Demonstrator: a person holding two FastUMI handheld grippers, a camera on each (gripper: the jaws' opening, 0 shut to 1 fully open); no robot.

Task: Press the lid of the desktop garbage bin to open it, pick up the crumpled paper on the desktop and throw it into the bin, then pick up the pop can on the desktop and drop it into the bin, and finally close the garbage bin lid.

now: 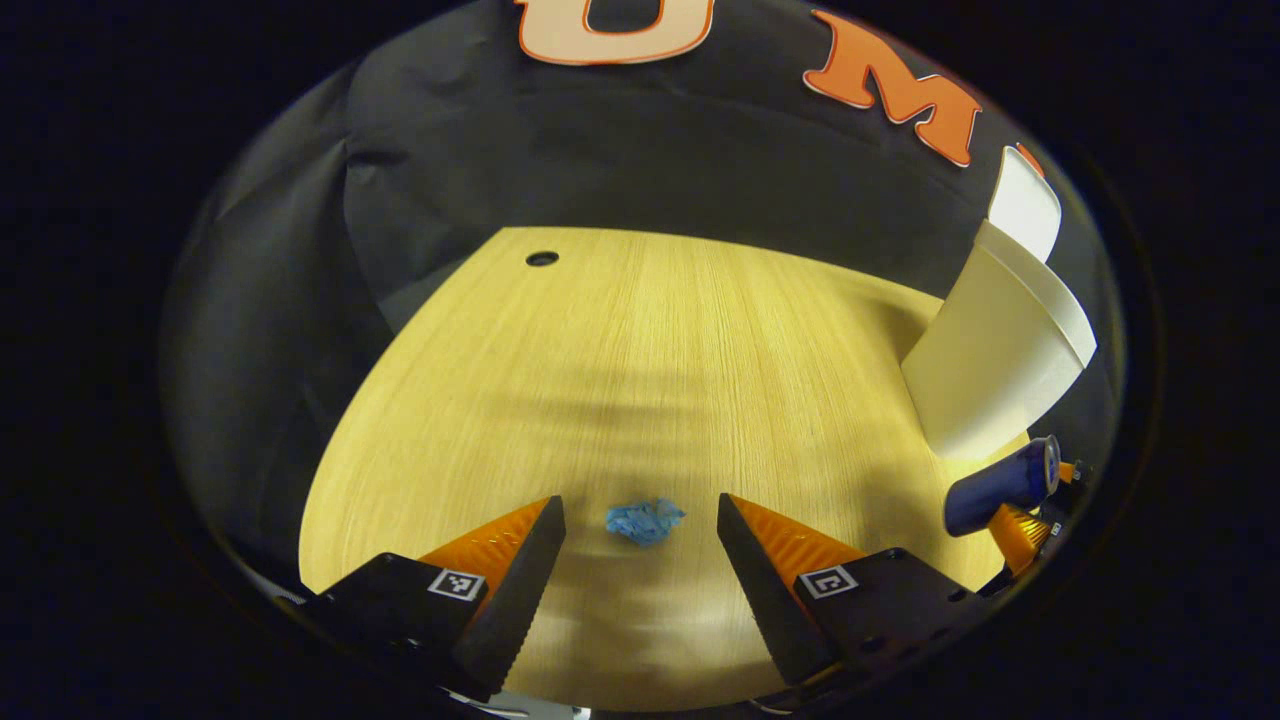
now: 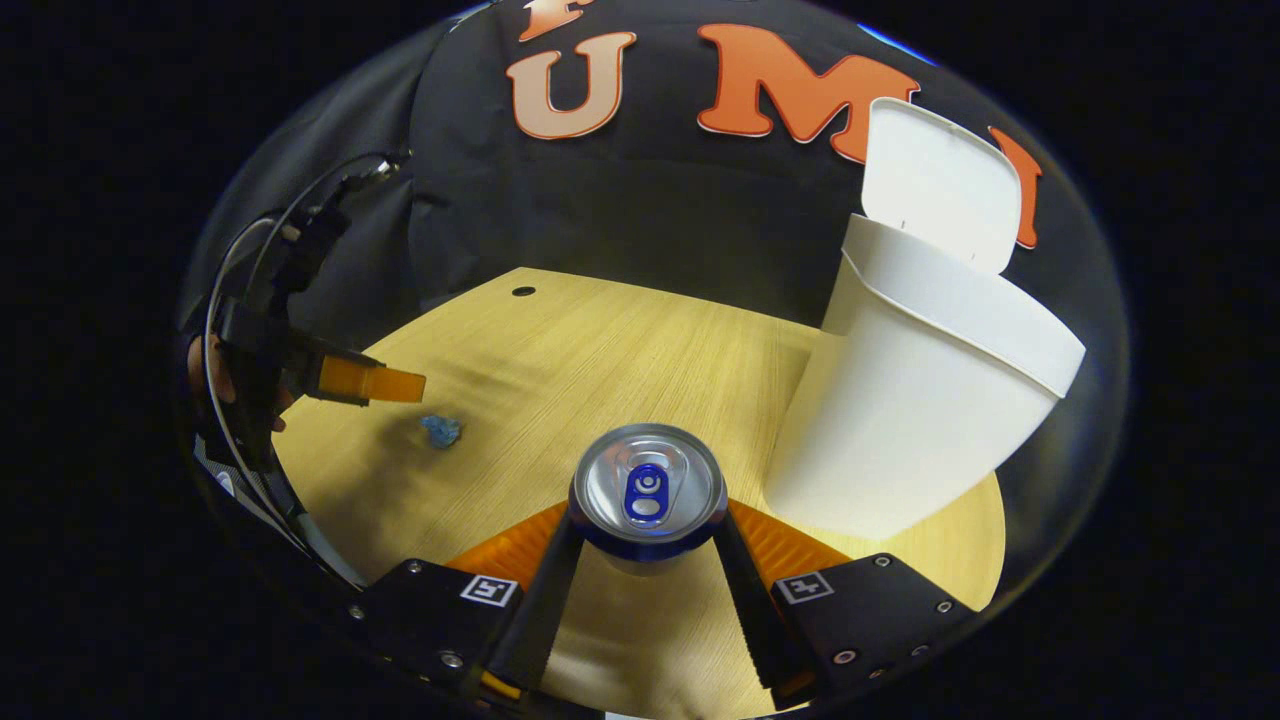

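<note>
A blue crumpled paper (image 1: 645,521) lies on the wooden table (image 1: 640,340), just ahead of my left gripper (image 1: 640,500), which is open and hovers over it without touching. The right gripper view shows the same paper (image 2: 441,430) below that left gripper (image 2: 385,383). My right gripper (image 2: 648,520) is shut on the blue pop can (image 2: 648,495), whose silver top faces the camera. In the left gripper view the can (image 1: 1000,490) is tilted beside the white bin (image 1: 1000,360). The bin (image 2: 920,400) stands right of the can with its lid (image 2: 940,185) raised open.
A small round hole (image 1: 541,258) sits near the table's far edge. A hand (image 2: 205,385) holds the left gripper at the table's left side. Black cloth walls close the booth behind the table.
</note>
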